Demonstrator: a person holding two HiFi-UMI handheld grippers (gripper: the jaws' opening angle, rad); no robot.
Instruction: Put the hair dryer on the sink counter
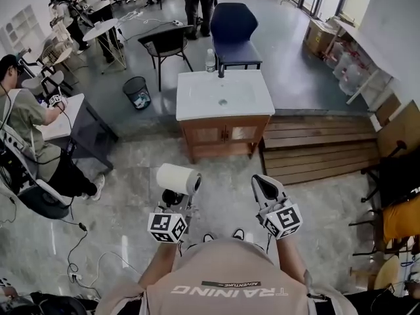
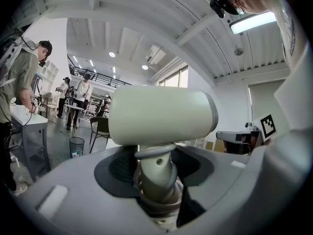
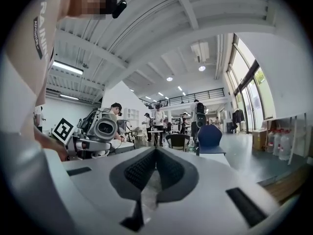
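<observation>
A cream hair dryer (image 1: 177,178) stands upright in my left gripper (image 1: 174,201), low in the head view. In the left gripper view its barrel (image 2: 161,114) fills the middle, and the jaws are shut on its handle (image 2: 156,173). My right gripper (image 1: 266,188) is level with it to the right, shut and empty. In the right gripper view its pads (image 3: 143,169) meet with nothing between them. The white sink counter (image 1: 197,100) on a wooden cabinet stands ahead on the floor, a good way from both grippers.
A water bottle (image 1: 210,60) and a dark faucet (image 1: 221,69) stand at the counter's back edge. Behind it are a blue chair (image 1: 233,28) and a black chair (image 1: 164,44). A bin (image 1: 137,92) and a seated person (image 1: 23,120) are to the left, a wooden platform (image 1: 315,146) to the right.
</observation>
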